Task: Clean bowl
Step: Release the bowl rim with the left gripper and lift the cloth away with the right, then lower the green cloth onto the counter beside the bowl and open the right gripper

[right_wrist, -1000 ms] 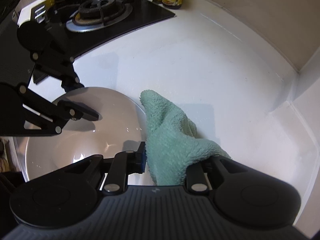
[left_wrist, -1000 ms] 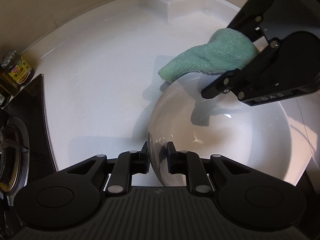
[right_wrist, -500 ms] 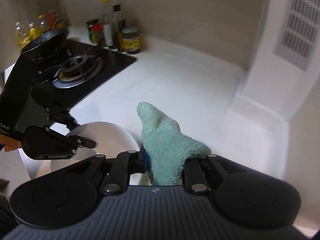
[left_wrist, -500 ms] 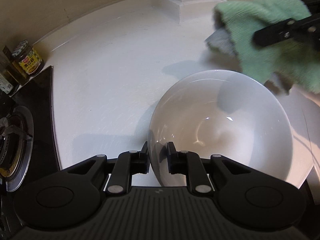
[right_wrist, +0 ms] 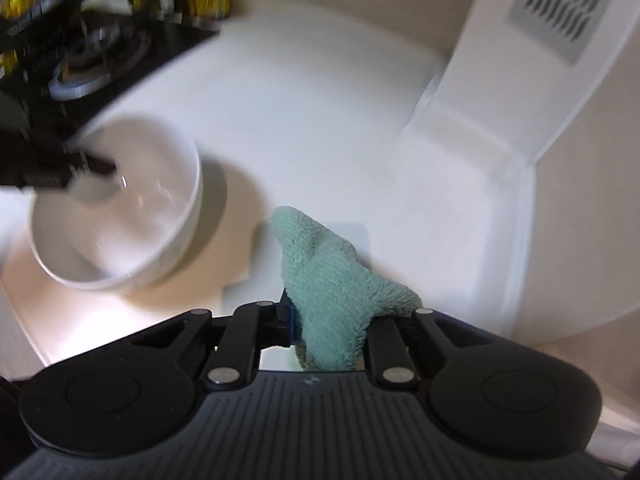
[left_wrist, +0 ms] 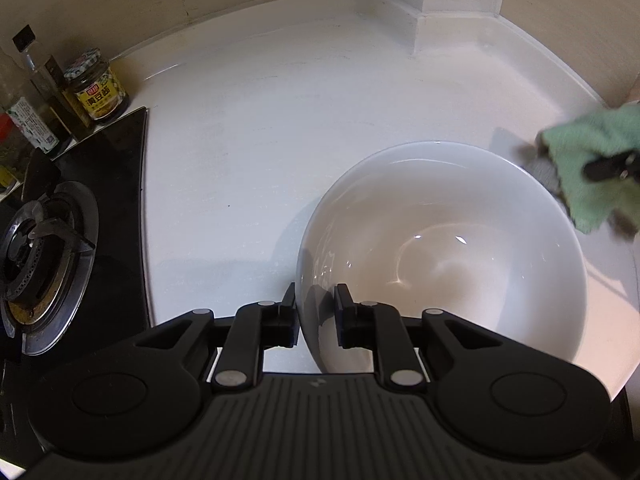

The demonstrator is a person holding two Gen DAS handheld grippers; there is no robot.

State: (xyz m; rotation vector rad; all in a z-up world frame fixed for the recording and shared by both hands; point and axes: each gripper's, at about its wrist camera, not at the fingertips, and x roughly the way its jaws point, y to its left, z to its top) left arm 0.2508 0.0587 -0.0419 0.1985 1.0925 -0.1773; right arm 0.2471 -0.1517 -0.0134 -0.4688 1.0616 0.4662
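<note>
White glazed ceramic bowl (left_wrist: 460,248): rim w/in opening left gripper (left_wrist: 316,312); right gripper (right_wrist: 330,322) clamps green terry cloth (right_wrist: 332,280).

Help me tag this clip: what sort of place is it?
Most likely a home kitchen: a gas burner set in a black hob, sauce jars and bottles by the wall, and a white bowl on the white counter.

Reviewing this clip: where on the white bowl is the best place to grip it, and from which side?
Grip the thin rim wall of the white bowl, coming from above with one finger inside and one outside. The body is too wide and rounded for the jaws to span. The left gripper straddles the near rim this way; its jaws are opening slightly.
</note>
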